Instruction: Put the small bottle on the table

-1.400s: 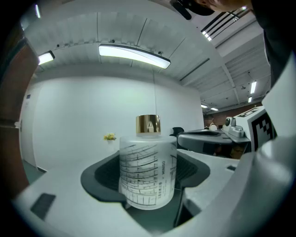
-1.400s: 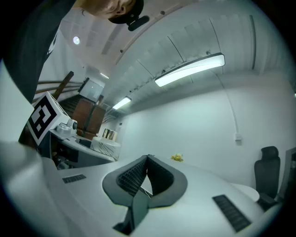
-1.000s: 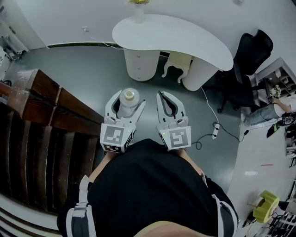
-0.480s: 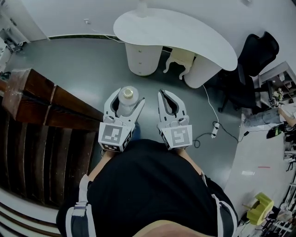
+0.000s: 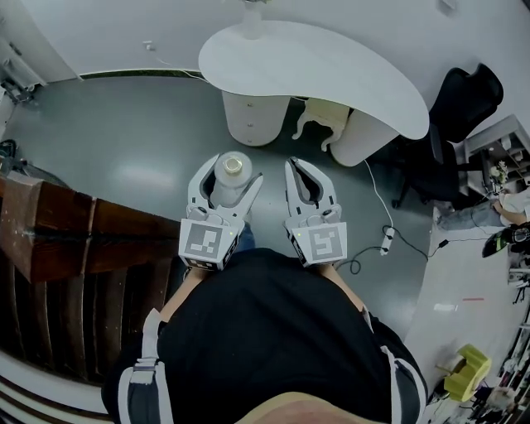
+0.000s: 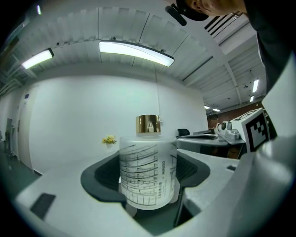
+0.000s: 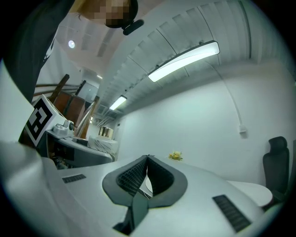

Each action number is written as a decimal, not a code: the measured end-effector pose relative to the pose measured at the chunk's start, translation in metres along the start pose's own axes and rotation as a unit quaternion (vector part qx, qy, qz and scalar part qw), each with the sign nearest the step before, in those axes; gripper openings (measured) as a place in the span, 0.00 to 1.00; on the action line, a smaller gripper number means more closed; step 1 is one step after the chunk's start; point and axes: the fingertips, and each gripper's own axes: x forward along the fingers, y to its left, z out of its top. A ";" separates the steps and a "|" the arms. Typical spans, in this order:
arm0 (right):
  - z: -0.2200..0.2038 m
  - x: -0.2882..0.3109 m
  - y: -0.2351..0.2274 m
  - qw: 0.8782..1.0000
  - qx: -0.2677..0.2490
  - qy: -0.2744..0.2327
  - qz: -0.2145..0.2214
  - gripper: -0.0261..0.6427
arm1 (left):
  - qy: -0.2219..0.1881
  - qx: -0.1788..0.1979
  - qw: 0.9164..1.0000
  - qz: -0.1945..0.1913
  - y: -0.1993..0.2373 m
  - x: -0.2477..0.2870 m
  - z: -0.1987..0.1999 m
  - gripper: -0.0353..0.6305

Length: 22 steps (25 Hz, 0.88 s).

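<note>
My left fingers (image 6: 99, 178) clamp the small bottle (image 6: 149, 171) upright; the table (image 5: 331, 66) lies ahead at one o'clock, well apart. My right fingers (image 7: 132, 178) are pressed together, empty.

Small bottle (image 5: 231, 170): head view shows only cap and shoulder, body sunk between jaws of my left gripper (image 5: 228, 177); in left gripper view base hidden behind jaw, most label print too fine to read. My hands hidden behind marker cubes (image 5: 205, 244). White item (image 5: 251, 21) on table (image 5: 331, 66) cut by top edge. Office chair (image 5: 464, 99) partly behind table. Wooden furniture (image 5: 74, 240) cut by left edge. Yellow-green thing (image 5: 466, 373) too small to name
</note>
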 end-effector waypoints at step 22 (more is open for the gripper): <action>-0.037 0.176 -0.046 1.000 -0.003 0.022 -0.018 0.07 | 0.003 -0.004 0.999 -0.032 0.136 0.136 -0.004 0.56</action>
